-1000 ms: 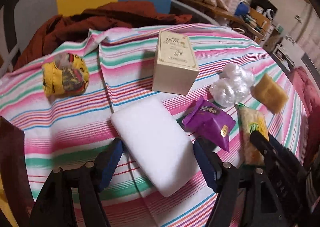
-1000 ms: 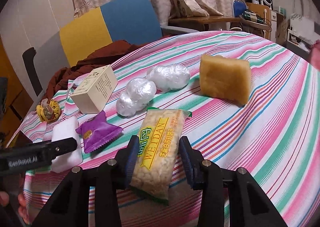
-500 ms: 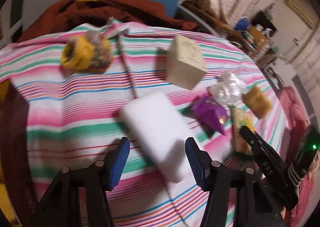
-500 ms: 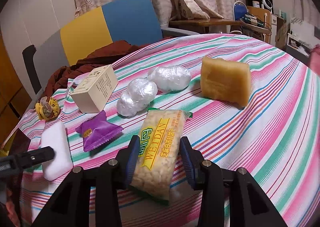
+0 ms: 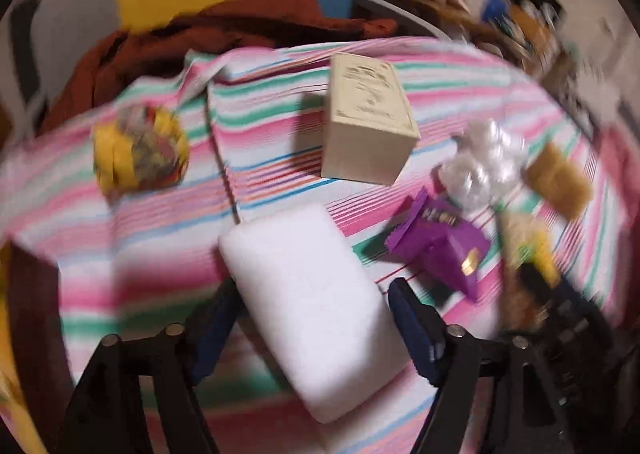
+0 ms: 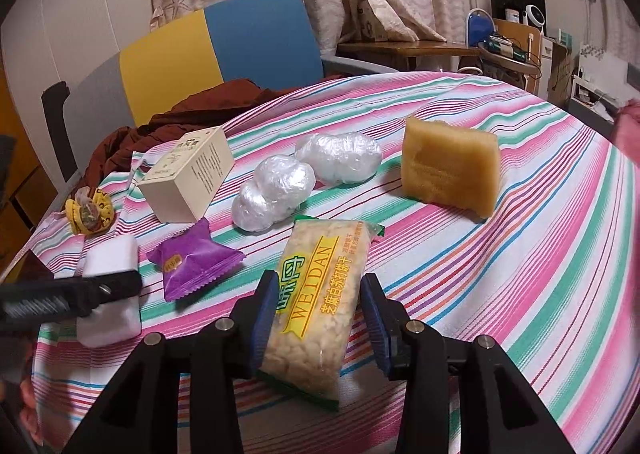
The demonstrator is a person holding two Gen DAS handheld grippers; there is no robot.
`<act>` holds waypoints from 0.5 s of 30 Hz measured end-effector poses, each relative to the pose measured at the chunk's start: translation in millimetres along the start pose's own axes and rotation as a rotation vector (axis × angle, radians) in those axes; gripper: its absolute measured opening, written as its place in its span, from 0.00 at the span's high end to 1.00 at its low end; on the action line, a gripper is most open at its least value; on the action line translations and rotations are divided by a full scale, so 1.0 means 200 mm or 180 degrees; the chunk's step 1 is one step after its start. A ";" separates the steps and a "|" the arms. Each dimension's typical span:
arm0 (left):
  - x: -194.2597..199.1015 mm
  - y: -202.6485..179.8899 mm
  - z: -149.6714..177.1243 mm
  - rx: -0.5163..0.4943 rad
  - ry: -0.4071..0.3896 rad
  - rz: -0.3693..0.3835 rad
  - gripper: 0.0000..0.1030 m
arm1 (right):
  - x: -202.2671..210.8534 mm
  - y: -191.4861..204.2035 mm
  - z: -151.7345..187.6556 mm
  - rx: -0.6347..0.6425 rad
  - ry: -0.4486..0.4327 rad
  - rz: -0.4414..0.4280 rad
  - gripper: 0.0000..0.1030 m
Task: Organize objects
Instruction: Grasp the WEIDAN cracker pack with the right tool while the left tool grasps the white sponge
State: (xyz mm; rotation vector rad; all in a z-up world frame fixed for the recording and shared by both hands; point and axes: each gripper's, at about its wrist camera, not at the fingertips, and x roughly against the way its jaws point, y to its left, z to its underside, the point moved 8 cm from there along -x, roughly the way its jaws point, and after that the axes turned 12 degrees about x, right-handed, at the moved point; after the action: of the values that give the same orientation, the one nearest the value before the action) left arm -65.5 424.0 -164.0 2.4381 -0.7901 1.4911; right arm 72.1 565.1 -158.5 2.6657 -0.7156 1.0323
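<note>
In the blurred left wrist view a white foam block lies on the striped tablecloth between the fingers of my left gripper, which is open around it. In the right wrist view my right gripper is open astride a yellow-labelled snack packet, its pads beside the packet's sides. The white block and my left gripper's finger show at the left there.
On the cloth lie a cream box, a purple packet, two clear-wrapped bundles, a tan sponge and a yellow wrapped item. A brown garment lies on a yellow and blue chair behind.
My left gripper has swung back and come closer around the white block after a brief lift and shift left. The right gripper has stayed astride the snack packet.
</note>
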 end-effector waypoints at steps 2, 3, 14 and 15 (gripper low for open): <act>0.03 0.02 0.02 0.0014 -0.0109 0.0129 0.31 | 0.00 0.00 0.00 0.0003 -0.0009 0.0005 0.59; 0.04 0.04 0.03 0.0056 -0.0147 0.0184 0.34 | 0.00 0.00 0.00 0.0004 -0.0018 0.0004 0.60; 0.16 0.13 0.14 0.0152 -0.0537 0.0491 0.40 | 0.08 0.08 -0.03 0.0204 -0.0233 -0.0019 0.69; 0.17 0.14 0.15 0.0155 -0.0540 0.0491 0.40 | 0.08 0.09 -0.03 0.0225 -0.0225 -0.0035 0.69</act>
State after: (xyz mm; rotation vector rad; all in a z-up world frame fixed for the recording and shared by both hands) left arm -44.7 376.8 -152.3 2.6201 -1.0070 1.3808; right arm 69.9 545.4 -142.4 2.7757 -0.6893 0.9827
